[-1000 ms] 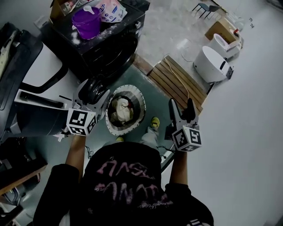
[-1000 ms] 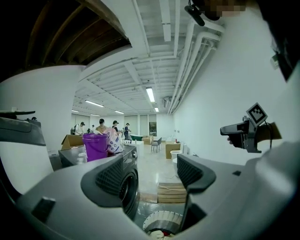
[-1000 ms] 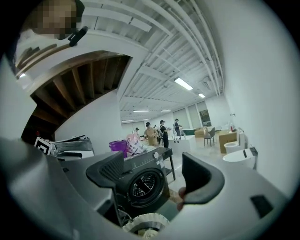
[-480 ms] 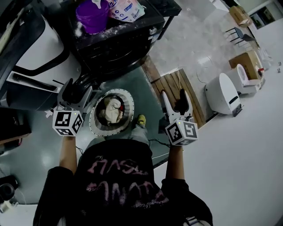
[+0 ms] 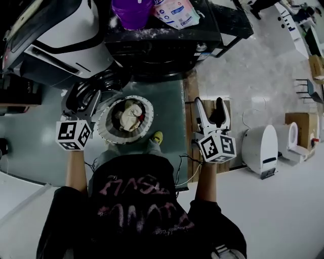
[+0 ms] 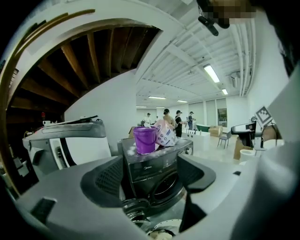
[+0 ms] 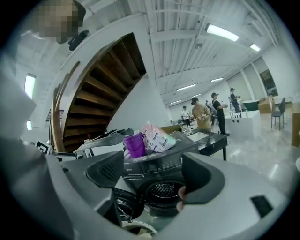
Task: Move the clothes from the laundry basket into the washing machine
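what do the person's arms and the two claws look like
The left claw and right claw are pale grey handheld tools with dark textured pads. Each carries a white cube printed with black square markers. Thin dark cables run near them. The person wears a black short-sleeved top with pink lettering, forearms uncovered.

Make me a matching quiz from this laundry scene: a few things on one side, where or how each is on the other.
1 purple bucket
2 clothes
3 right gripper
4 washing machine door

a in the laundry basket
b jaws apart, holding nothing
c swung open
d on top of the washing machine

Pairs: 1-d, 2-a, 3-b, 4-c
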### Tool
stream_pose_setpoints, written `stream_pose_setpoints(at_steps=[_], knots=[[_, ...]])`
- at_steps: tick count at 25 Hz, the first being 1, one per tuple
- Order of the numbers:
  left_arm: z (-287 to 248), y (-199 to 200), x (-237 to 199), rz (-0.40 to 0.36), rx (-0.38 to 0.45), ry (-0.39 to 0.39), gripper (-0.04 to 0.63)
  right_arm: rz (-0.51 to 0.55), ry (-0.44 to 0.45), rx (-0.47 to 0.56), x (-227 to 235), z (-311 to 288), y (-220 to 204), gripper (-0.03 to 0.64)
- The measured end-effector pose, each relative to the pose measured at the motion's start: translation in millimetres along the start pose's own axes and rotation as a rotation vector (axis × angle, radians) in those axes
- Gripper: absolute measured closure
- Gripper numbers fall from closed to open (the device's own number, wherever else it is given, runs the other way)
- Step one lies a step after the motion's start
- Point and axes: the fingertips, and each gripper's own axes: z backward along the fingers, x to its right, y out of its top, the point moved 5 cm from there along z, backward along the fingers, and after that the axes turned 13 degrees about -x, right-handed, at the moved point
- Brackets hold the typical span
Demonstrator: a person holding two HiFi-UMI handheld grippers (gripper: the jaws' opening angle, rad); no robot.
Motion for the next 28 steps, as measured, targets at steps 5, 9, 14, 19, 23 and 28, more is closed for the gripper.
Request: stream_pose_setpoints(at_steps=[5,9,14,19,23,28], knots=[[21,-25,-6,0.067,-0.038,0.121,0.235,0.057,0.138,-0.073,-10,-53,5,0.224],[52,-54,-27,0.159,-0.053,0.209,0.236,0.063,0.210,-0.149,-37,-87,-9,0.226],[92,-84,-60,0.260,-0.021,0.271,0.236,0.142,0.292,-0.208,-94,-109,-22,0.229],[128,-118,-90,0.271,-0.015,0.290,0.235,0.241,0.349,-0.244,-155,-113,-36,0.229],[144,-143,-111,0.276,-0.027,0.252,0.235,0.299,0.339,-0.263,-190,-107,-47,0.229],[158,-167,-118,0.235,-0.083,0.193,0.236,0.395,0.350,-0.307,-214,-100,-70,0.229]])
